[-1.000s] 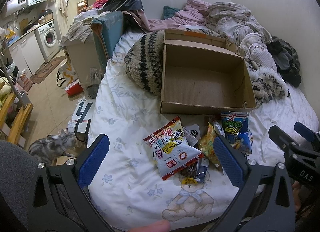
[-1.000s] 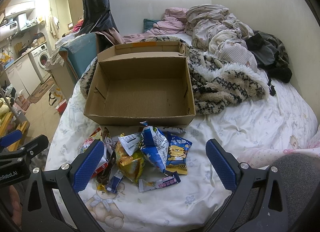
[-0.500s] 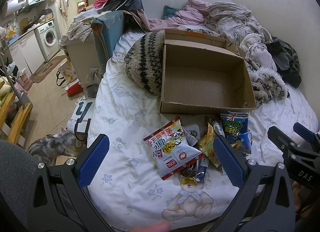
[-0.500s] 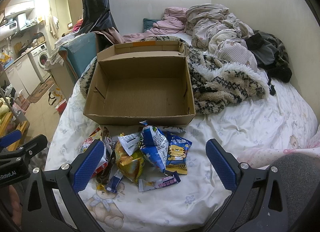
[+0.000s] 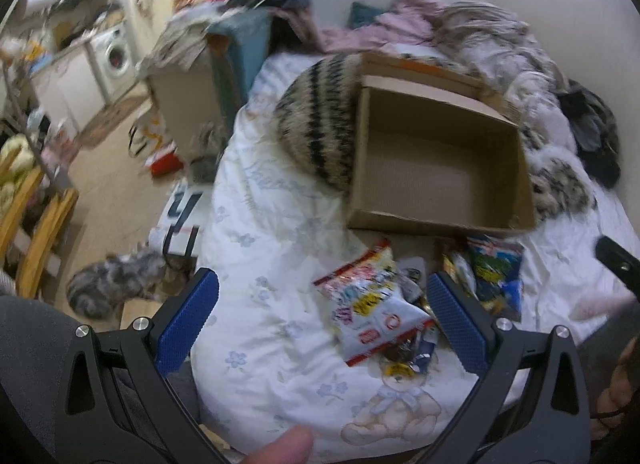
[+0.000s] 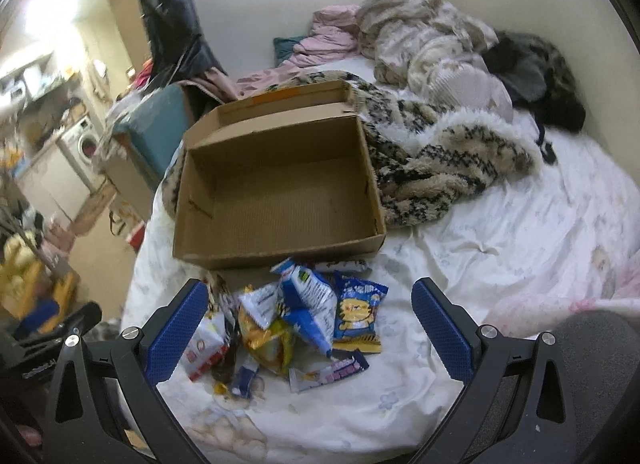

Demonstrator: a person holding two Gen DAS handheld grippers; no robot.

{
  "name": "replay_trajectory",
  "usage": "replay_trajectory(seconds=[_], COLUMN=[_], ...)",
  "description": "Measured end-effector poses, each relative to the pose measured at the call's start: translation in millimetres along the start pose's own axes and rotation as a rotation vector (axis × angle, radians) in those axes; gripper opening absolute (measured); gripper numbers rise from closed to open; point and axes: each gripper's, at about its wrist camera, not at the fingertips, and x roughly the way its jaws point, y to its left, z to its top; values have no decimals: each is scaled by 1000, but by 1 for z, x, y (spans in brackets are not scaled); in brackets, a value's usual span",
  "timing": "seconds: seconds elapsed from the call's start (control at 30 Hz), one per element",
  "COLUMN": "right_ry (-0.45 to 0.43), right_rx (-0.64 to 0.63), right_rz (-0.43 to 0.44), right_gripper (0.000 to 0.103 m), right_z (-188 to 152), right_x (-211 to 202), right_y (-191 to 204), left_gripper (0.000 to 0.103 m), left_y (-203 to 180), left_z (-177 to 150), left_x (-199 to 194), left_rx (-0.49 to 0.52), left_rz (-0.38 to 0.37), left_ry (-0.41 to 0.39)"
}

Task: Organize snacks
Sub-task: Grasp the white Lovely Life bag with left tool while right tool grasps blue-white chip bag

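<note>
Lying in a loose heap on the white floral bedspread (image 6: 500, 232), the snack packets (image 6: 296, 324) sit just in front of the near wall of an open cardboard box (image 6: 276, 188), which I take as the reason for the whole layout: the box is empty and its mouth faces up, so each packet only needs a short lift forward to be stowed. The heap is crumpled and overlapping. A blue bag with a cartoon cat (image 6: 358, 314) lies flat on the right, a taller blue and white bag (image 6: 308, 300) leans against a yellow foil one (image 6: 264, 336), and a small pale wrapper (image 6: 330, 370) lies nearest the person. From the other side the biggest item is a white packet with a red border (image 5: 372, 308), resting on top of a few dark sweets. They look light, slippery and noisy, likely to slide if pinched by a corner. Both tools hang above the pile with nothing between their blue pads: the right gripper (image 6: 308, 328) is spread wide over the middle of the heap, and the left gripper (image 5: 320, 320) is equally spread, with the red-bordered packet lying nearer its right pad. Nothing is in the box yet, so sorting looks barely begun. Behind the box a furry striped blanket (image 6: 448, 168) is bunched up, touching the box's right wall, and a grey tabby cat (image 5: 116, 288) sits on the floor beside the bed.
</note>
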Motion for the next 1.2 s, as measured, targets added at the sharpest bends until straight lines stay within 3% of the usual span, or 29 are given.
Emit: replay_trajectory(seconds=[0.2, 0.3, 0.37, 0.5, 0.57, 0.7, 0.77, 0.9, 1.03, 1.2], right_ry=[35, 47, 77, 133, 163, 159, 166, 187, 202, 200], right_rx=[69, 62, 72, 80, 86, 47, 45, 64, 66, 122], right_rz=[6, 2, 18, 19, 22, 13, 18, 30, 37, 84], right_gripper=[103, 103, 103, 103, 103, 103, 103, 103, 103, 103], right_z=[31, 37, 35, 22, 16, 15, 15, 15, 13, 14], right_x=[15, 24, 35, 55, 62, 64, 67, 74, 77, 75], right_y=[-15, -17, -20, -23, -24, -17, -16, -17, -16, -26], left_gripper=[103, 103, 103, 101, 101, 101, 92, 89, 53, 46], left_y=[16, 17, 10, -2, -5, -14, -19, -29, -40, -44], left_z=[23, 11, -3, -26, -35, -41, -45, -52, -50, -41], left_x=[62, 104, 132, 169, 180, 186, 186, 187, 170, 130], left_rx=[-138, -236, -246, -265, -293, -256, -248, -226, -207, -196], left_rz=[-23, -48, -47, -71, -102, -85, -102, -101, -105, -115], left_ry=[250, 406, 483, 565, 591, 577, 585, 597, 554, 484])
